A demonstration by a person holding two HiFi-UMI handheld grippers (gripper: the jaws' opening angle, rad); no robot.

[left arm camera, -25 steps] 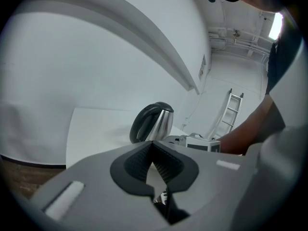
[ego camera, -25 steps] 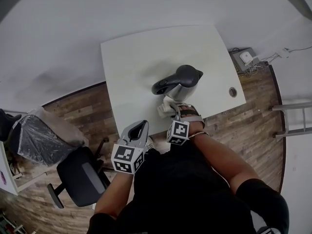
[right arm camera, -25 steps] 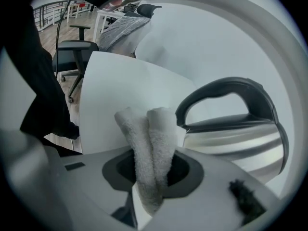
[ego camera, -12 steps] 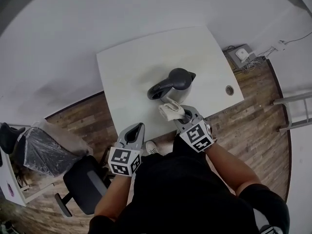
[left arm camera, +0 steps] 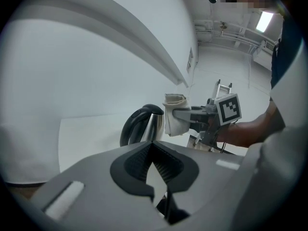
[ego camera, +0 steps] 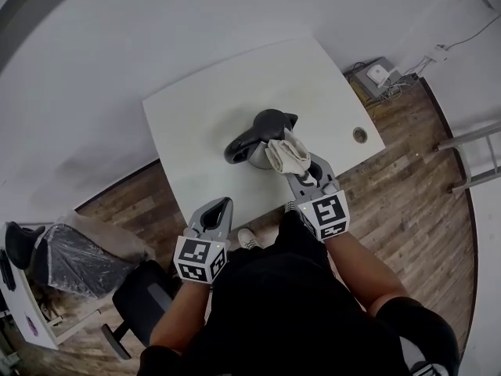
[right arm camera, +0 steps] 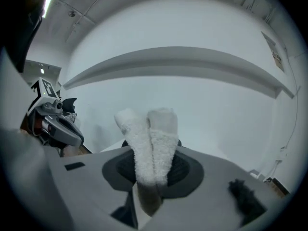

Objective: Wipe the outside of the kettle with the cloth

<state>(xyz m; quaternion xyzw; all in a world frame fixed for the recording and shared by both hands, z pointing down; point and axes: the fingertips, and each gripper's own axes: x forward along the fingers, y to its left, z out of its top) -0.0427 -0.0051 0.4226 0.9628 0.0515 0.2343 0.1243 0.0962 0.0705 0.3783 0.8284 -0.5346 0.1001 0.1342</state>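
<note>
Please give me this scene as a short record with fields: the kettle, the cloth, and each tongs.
kettle: upright on the white table, with a dark handle and lid
cloth: folded, pressed to the kettle's side, as it seems
right tongs: shut on the cloth
left tongs: shut, empty, at the table's near edge, apart from the kettle

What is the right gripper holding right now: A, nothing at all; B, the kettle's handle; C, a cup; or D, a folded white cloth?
D: the right gripper has its jaws shut on the white cloth, held up beside the kettle.
</note>
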